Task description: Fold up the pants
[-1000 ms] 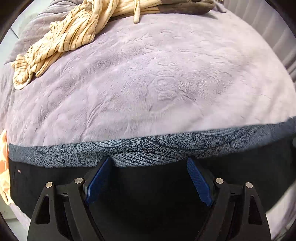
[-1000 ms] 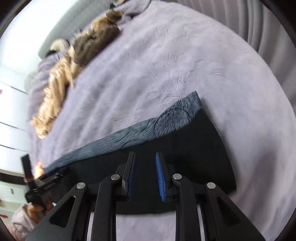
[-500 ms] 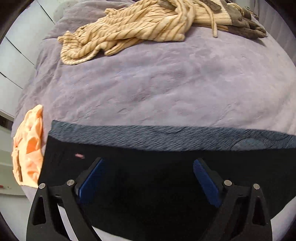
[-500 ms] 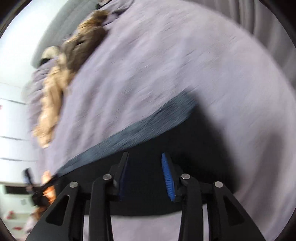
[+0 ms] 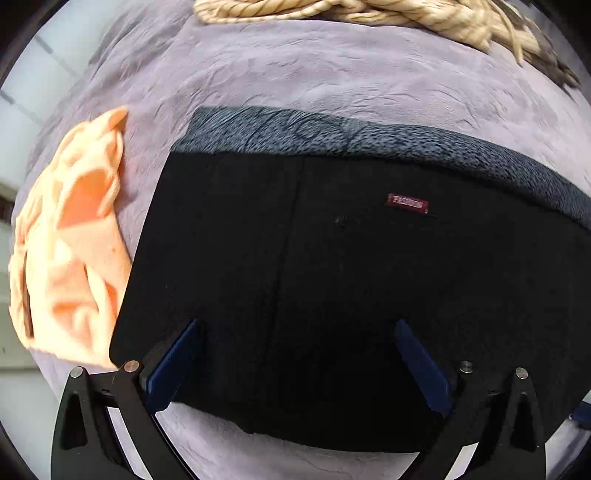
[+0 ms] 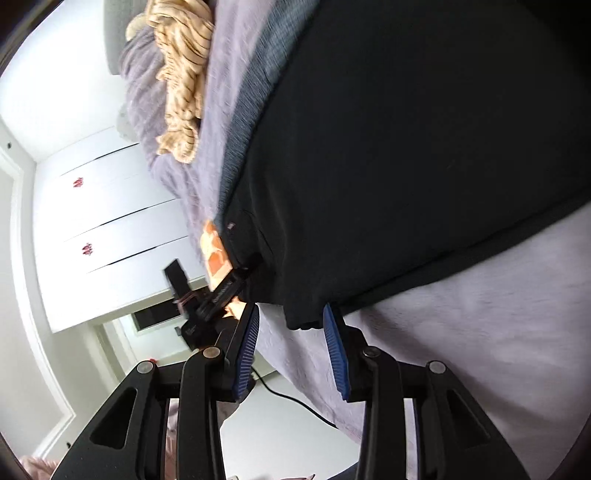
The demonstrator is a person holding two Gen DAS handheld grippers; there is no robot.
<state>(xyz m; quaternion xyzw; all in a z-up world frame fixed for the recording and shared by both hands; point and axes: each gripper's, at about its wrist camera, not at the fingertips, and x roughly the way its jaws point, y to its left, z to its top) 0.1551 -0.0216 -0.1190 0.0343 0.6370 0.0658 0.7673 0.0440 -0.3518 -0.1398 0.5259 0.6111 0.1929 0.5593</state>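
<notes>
The black pants (image 5: 332, 280) lie flat on the lilac bed cover (image 5: 332, 81), with a grey patterned band (image 5: 332, 136) along their far edge and a small red label (image 5: 407, 204). My left gripper (image 5: 295, 332) is open and empty, hovering over the pants' near left part. In the right wrist view the pants (image 6: 424, 147) fill the upper right. My right gripper (image 6: 291, 317) is open and empty, its blue pads either side of a near corner of the pants. The left gripper (image 6: 221, 291) also shows there at the pants' far end.
An orange garment (image 5: 74, 240) lies left of the pants. A cream striped garment (image 5: 332, 11) and a brown one (image 5: 554, 62) lie at the bed's far side. White wardrobe doors (image 6: 103, 221) and a floor cable (image 6: 295, 402) are beyond the bed edge.
Both grippers have pulled back towards the pants' near edge. The left has swung left, so the orange garment and red label show. The right gripper has opened wider and rolled sideways.
</notes>
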